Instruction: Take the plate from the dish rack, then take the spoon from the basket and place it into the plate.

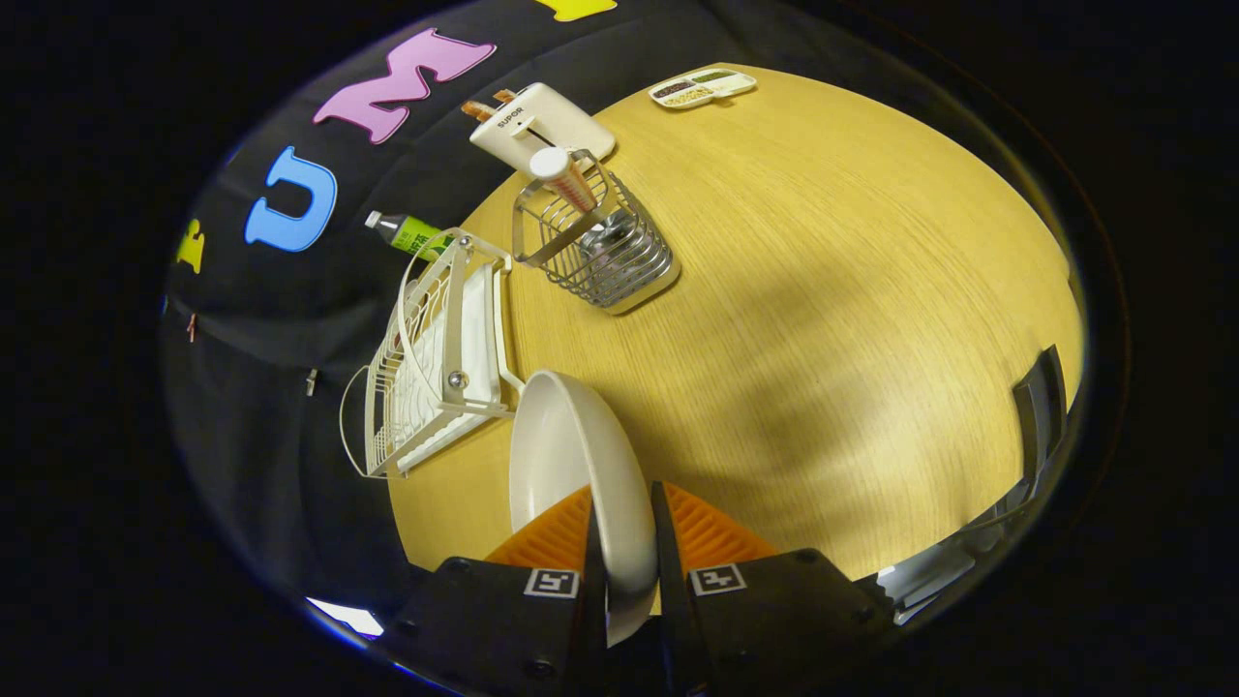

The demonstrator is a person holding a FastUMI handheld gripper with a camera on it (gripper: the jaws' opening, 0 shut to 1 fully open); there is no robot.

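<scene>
A white plate (571,455) stands on edge between my fingers, and my gripper (624,523) is shut on its rim, holding it above the wooden table (823,290). Just beyond it to the left sits the white wire dish rack (436,358) with its slots bare. Farther ahead stands a metal wire basket (600,247) on a small base, with a white-handled spoon (566,179) sticking up out of it and a dark metal item inside.
A white knife block (537,121) stands behind the basket. A green-labelled bottle (407,232) lies behind the rack. A divided white tray (702,89) with seasonings sits at the table's far side. A dark object (1041,416) sits at the right edge.
</scene>
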